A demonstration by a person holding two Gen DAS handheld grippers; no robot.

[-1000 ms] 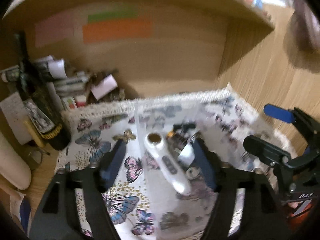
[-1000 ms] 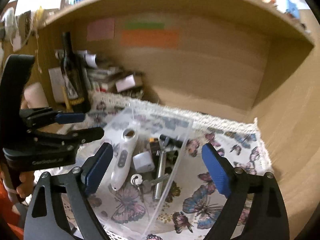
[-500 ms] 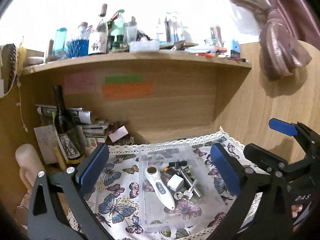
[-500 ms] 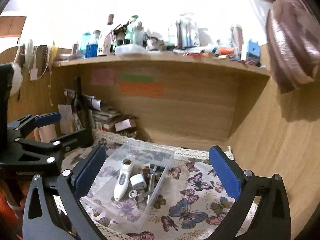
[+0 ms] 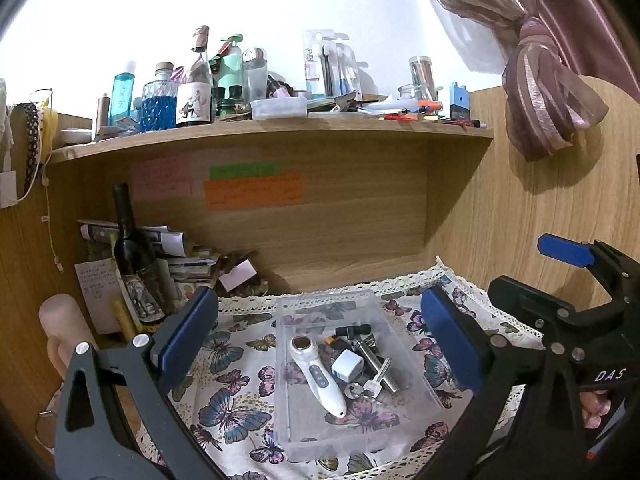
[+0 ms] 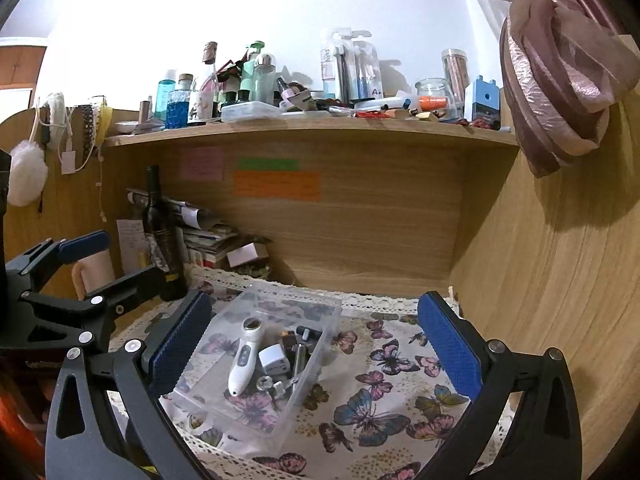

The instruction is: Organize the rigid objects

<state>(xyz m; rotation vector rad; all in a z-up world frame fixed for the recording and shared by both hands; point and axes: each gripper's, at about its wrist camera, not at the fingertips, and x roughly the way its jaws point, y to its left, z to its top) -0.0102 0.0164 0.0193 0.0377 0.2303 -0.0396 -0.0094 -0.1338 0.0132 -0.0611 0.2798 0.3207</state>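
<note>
Rigid objects, a white handheld device (image 5: 318, 376), a white cube charger (image 5: 346, 365), keys (image 5: 370, 388) and a metal rod, lie in the clear plastic bin (image 5: 420, 376) between your left gripper (image 5: 320, 332) and right gripper (image 6: 316, 344) fingers, both spread wide, holding nothing; sorting looks done, so check the butterfly-cloth tabletop (image 6: 384, 404) for strays

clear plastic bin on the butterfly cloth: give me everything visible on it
The clear plastic bin is a shallow, lidless rectangular tray with see-through walls, so the butterfly cloth under it shows through. It sits flat on the cloth, below the wooden shelf. Inside lie a white handheld device with a round metal head, a white charger cube, keys, a metal rod and small dark items. Neither gripper touches it; both stand open, short of it.
</note>
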